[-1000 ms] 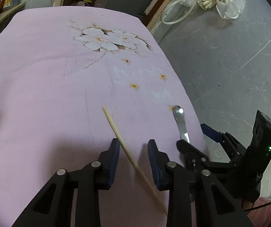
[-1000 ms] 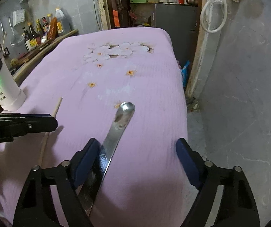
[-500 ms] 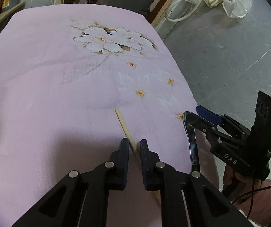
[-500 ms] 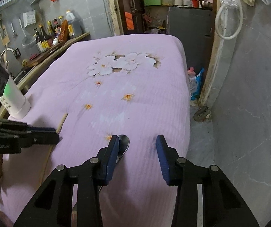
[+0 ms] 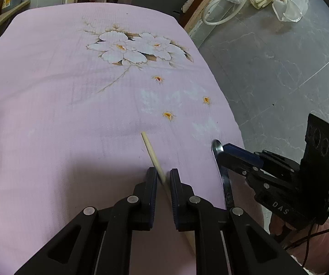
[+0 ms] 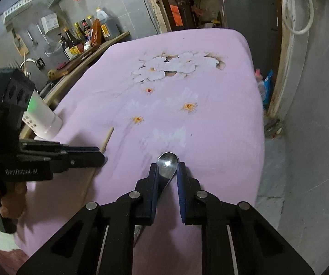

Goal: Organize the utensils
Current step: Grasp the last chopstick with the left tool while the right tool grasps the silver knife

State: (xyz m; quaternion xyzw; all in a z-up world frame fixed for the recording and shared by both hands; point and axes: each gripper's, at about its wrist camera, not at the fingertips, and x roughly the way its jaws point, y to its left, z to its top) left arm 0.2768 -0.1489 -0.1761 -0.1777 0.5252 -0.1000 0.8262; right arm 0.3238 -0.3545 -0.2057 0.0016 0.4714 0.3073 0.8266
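A wooden chopstick lies on the purple flowered cloth, and my left gripper is shut on its middle. A steel spoon lies near the table's right edge, bowl pointing away. My right gripper is closing on it, with both pads against the sides of the bowl. The left wrist view shows the right gripper over the spoon. From the right wrist view the left gripper is at the left with the chopstick end poking out. A white utensil holder stands at the far left.
The cloth's right edge drops to a grey floor. A shelf with sauce bottles runs along the left wall beyond the table. A white hose hangs at the back right. A hand holds the left gripper.
Both grippers have closed, the left on the chopstick and the right from wide open onto the spoon's bowl. The right gripper slid back along the spoon and tipped up, showing more of the room.
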